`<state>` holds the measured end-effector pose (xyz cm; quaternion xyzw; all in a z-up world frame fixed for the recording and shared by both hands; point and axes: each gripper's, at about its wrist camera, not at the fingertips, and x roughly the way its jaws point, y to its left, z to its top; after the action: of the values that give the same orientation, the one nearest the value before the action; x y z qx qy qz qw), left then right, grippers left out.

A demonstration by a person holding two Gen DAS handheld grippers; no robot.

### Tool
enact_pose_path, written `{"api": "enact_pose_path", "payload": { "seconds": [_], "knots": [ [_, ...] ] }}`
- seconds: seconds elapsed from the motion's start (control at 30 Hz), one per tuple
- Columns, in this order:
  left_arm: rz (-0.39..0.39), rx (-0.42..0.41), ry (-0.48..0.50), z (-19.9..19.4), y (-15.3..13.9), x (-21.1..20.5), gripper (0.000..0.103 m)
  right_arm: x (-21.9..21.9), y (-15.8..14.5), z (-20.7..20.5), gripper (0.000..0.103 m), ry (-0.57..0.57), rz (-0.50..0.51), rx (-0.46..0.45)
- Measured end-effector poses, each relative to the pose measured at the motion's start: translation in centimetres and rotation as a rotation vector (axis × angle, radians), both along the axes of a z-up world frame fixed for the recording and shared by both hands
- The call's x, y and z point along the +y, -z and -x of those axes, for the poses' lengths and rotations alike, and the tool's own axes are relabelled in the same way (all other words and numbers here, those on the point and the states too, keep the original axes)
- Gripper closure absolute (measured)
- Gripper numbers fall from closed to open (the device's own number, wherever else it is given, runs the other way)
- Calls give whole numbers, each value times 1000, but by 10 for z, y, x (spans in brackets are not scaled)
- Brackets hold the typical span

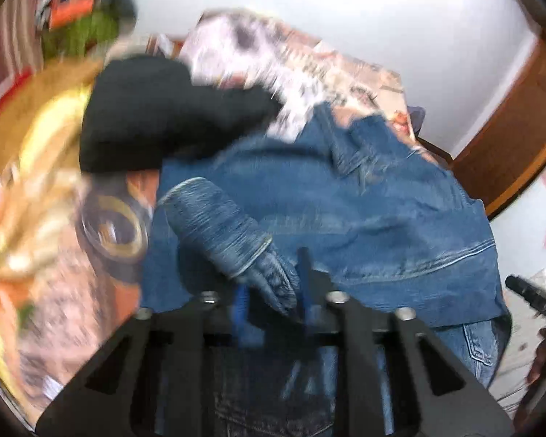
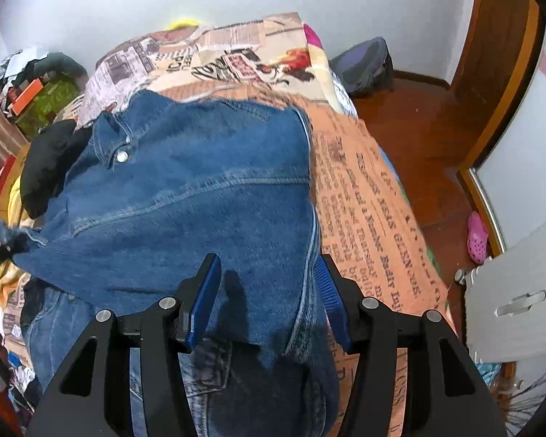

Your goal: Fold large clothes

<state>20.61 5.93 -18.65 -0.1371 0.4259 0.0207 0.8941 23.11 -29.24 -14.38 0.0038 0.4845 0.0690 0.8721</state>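
Note:
A blue denim jacket (image 2: 200,189) lies spread on a bed with a newspaper-print cover (image 2: 367,196). In the left wrist view the jacket (image 1: 345,218) shows blurred, and my left gripper (image 1: 273,291) is shut on the jacket's sleeve cuff (image 1: 269,276), with the sleeve (image 1: 207,215) rising from it. My right gripper (image 2: 269,287) is open, its blue pads (image 2: 204,302) astride the jacket's near hem at its right side seam. The left gripper's tip (image 2: 0,255) shows at the left edge of the right wrist view, holding the denim.
A black garment (image 1: 145,109) lies beyond the jacket at the left. Another pair of jeans (image 2: 236,382) lies under the near hem. Clutter and a green box (image 2: 43,102) stand far left. A wooden floor, a pink shoe (image 2: 477,236) and a door frame are to the right.

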Motion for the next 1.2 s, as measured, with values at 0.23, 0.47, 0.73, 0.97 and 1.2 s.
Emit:
{"api": "enact_pose_path", "payload": {
  "seconds": [0.23,0.47,0.73,0.97,1.2],
  "knots": [
    [-185,-244,26,14,-66,-18,85,11,-1,-6,53,-23,8,-6],
    [-191,-24,51,8,-6,4,78,14,25,-9,53,-41,-10,77],
    [-217,156,-24,19,55,24,17,3,29,-6,47,-23,-62,102],
    [-157,175,-64,22,43,47,17,-1,20,-11,47,-24,-86,99],
    [-44,118,-128,6,21,90,17,-1,-7,-31,47,-45,-62,26]
  ]
}}
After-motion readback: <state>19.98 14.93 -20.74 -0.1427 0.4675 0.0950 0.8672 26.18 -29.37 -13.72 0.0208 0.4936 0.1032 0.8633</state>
